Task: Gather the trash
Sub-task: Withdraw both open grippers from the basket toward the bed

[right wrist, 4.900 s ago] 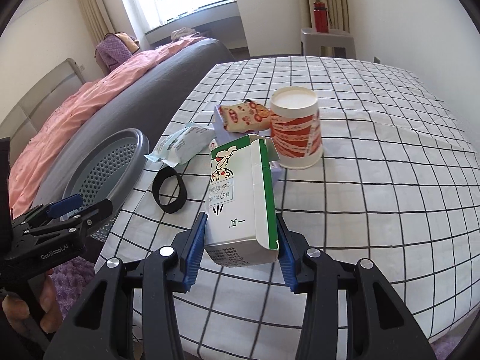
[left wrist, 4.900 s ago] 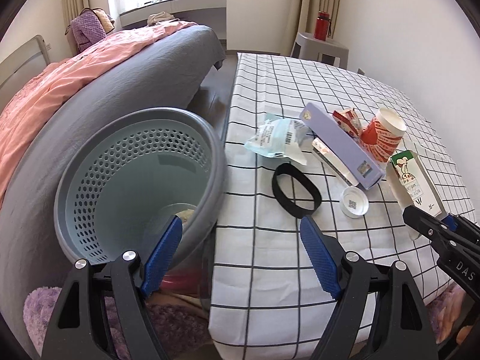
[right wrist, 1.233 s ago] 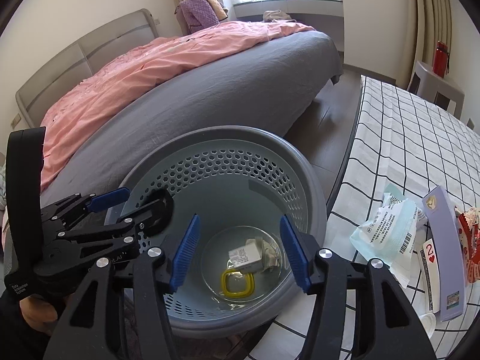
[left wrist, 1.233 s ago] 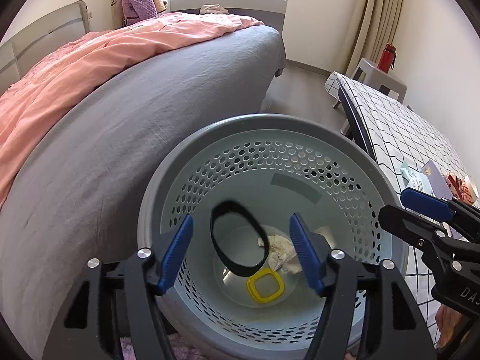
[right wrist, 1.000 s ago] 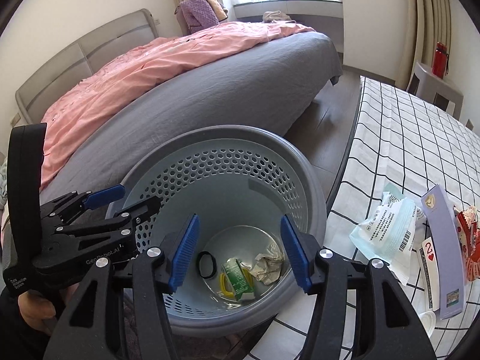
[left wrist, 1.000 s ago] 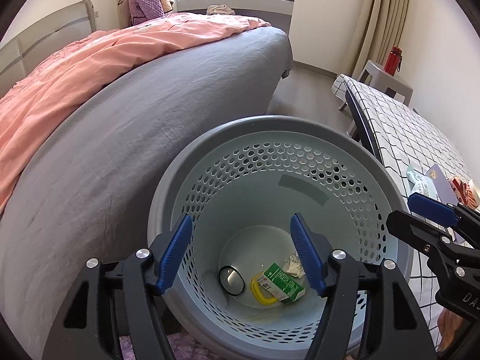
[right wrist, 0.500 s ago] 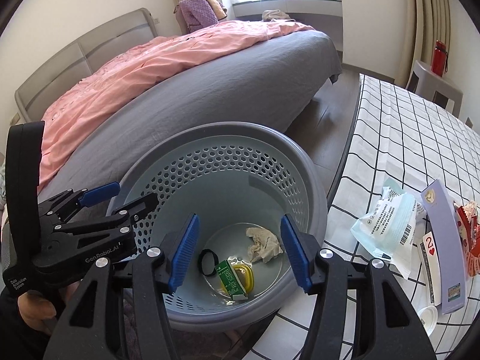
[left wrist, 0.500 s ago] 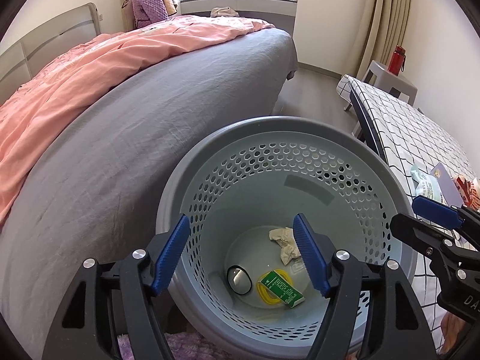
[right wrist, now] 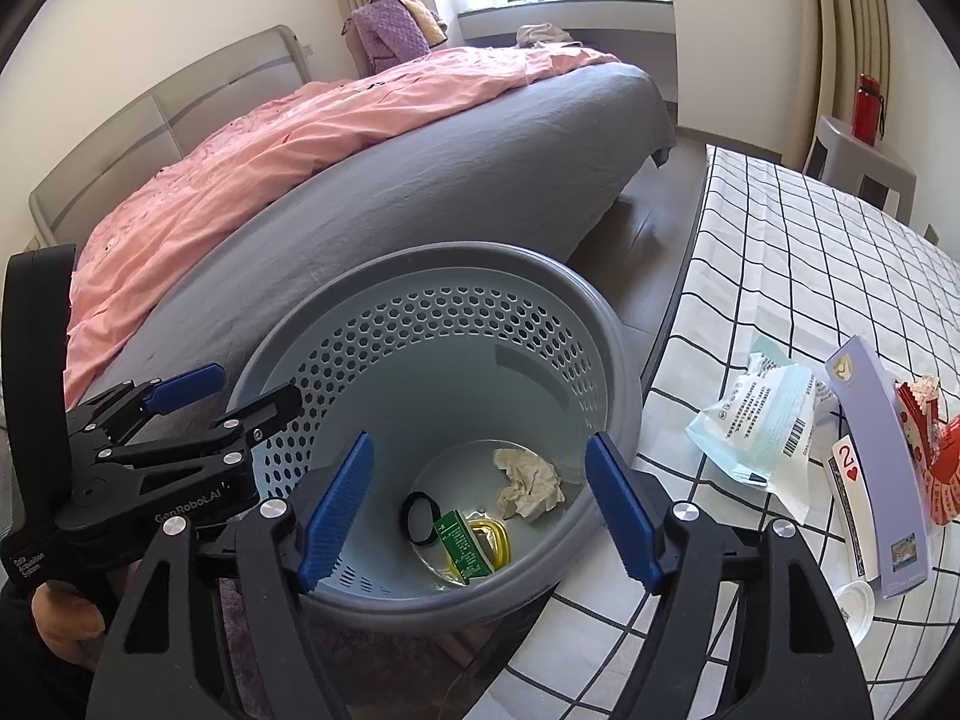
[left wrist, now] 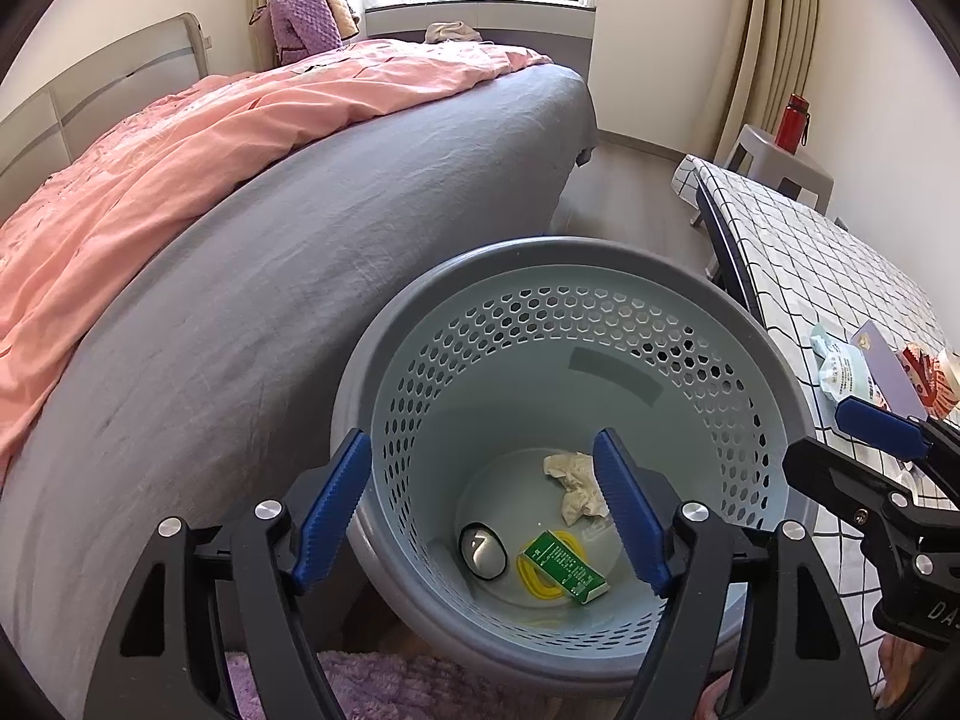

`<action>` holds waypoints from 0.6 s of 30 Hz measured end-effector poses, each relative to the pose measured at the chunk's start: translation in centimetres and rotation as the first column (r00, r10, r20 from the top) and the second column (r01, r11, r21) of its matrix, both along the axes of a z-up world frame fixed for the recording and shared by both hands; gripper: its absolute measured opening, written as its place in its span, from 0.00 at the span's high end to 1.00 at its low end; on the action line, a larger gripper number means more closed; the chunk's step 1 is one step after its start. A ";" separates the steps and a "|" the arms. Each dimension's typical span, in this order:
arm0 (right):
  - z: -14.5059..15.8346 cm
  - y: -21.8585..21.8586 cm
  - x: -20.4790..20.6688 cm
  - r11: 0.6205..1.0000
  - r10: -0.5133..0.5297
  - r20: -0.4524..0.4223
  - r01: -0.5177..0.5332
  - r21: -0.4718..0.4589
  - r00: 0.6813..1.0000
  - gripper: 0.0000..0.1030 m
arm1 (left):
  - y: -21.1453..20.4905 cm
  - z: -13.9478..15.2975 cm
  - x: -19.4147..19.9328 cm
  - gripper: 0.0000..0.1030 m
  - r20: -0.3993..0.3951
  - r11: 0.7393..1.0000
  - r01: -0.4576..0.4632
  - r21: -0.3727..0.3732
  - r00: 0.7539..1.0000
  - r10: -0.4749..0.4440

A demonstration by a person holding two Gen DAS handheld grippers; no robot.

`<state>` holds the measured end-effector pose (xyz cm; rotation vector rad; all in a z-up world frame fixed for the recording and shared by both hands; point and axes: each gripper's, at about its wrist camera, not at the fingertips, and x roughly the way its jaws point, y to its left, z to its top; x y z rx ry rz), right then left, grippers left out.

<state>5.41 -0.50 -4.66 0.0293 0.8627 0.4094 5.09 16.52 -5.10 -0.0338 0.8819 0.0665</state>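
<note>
A grey perforated waste basket [left wrist: 708, 294] stands on the floor between the bed and the table; it also shows in the right wrist view [right wrist: 612, 324]. At its bottom lie a green carton [left wrist: 564, 565], a black ring [left wrist: 482, 543], a yellow ring [left wrist: 533, 577] and crumpled paper [left wrist: 577, 486]. My left gripper [left wrist: 483, 510] is open and empty above the basket's near rim. My right gripper [right wrist: 477, 510] is open and empty over the basket. On the table lie a pale blue packet [right wrist: 762, 420], a lilac box [right wrist: 882, 468], a red wrapper [right wrist: 927, 414] and a white lid [right wrist: 855, 603].
A bed with a grey sheet [left wrist: 270, 300] and pink duvet [left wrist: 180, 150] lies left of the basket. The checked table [right wrist: 840, 252] is on the right. A grey stool with a red bottle [left wrist: 792, 120] stands by the far wall. A purple rug [left wrist: 390, 684] lies below.
The carton and the black ring, earlier held or on the table, have dropped into the basket and settled at its bottom. Both grippers have drawn back a little and stay open.
</note>
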 end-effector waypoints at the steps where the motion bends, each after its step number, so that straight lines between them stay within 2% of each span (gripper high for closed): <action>1: 0.0 -0.2 -0.3 1.000 -0.003 -0.002 0.003 0.003 1.000 0.29 | -0.1 0.2 -0.2 0.28 0.004 1.000 0.000 0.002 1.000 0.000; 6: 0.3 -1.3 -1.5 0.999 -0.030 0.001 0.030 0.010 1.000 0.23 | -0.6 1.0 -1.3 0.26 0.019 1.000 0.002 0.004 1.000 -0.002; 18: 1.7 -7.6 -5.4 0.988 -0.154 0.025 0.153 0.036 0.988 0.18 | -5.1 2.1 -3.8 0.26 0.018 0.997 0.077 -0.011 0.997 -0.077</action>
